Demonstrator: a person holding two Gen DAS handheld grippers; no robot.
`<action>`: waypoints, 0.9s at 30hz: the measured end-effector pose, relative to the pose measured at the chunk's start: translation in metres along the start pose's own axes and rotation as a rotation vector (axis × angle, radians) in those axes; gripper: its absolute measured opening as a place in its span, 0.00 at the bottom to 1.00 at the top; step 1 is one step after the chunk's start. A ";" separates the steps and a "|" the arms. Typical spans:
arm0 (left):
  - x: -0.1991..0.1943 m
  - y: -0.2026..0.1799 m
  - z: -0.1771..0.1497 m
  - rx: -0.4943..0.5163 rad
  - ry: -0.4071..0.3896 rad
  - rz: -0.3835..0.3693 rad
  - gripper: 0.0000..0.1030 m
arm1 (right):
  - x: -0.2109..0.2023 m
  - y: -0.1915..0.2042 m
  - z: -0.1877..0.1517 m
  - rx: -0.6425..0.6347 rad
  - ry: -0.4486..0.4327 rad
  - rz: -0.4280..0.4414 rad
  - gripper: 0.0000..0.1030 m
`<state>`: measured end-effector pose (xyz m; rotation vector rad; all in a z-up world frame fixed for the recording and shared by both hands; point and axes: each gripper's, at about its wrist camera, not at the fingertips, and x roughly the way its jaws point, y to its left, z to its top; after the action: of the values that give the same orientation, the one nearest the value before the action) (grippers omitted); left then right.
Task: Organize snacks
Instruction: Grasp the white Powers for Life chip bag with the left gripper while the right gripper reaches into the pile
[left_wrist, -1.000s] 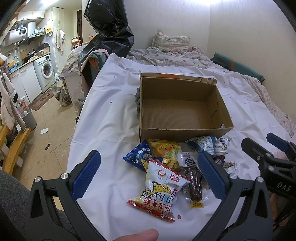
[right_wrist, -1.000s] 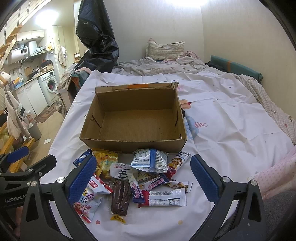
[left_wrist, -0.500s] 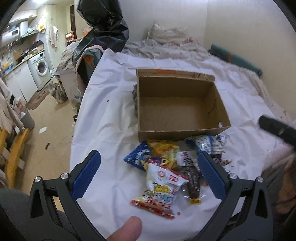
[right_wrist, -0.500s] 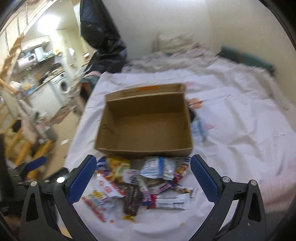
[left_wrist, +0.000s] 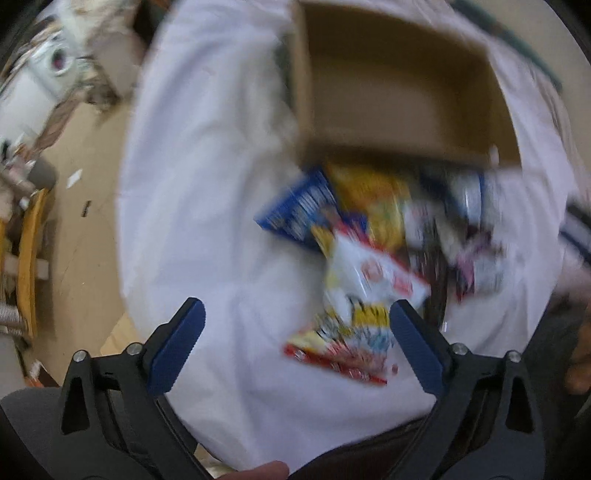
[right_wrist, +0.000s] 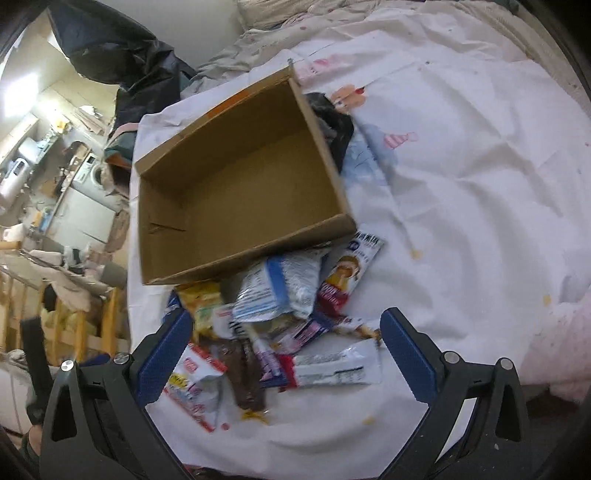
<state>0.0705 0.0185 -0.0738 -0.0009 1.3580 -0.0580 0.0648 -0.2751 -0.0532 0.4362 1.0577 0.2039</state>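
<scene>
White bedsheet (right_wrist: 461, 166) covers the bed. On it, the box (right_wrist: 236, 192) sits empty, with the snacks (right_wrist: 280, 325) heaped just before its near wall. Left gripper (left_wrist: 295, 347) and right gripper (right_wrist: 284, 362) both hover spread and empty. Judged step: the first pick; next, one should close on a packet.

Brown cardboard box (right_wrist: 240, 177), blue-padded claw (right_wrist: 282, 354), white sheet (right_wrist: 461, 184)
</scene>
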 end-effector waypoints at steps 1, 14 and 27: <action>0.008 -0.007 -0.003 0.028 0.028 -0.009 0.94 | 0.000 0.000 0.000 -0.003 -0.003 -0.003 1.00; 0.078 -0.059 -0.014 0.173 0.164 -0.004 0.78 | -0.003 -0.007 0.002 0.018 -0.013 -0.016 1.00; 0.045 -0.049 -0.032 0.091 0.105 -0.111 0.48 | 0.016 -0.019 -0.003 0.042 0.063 -0.108 1.00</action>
<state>0.0468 -0.0317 -0.1223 0.0038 1.4583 -0.2158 0.0690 -0.2853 -0.0757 0.4115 1.1454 0.0997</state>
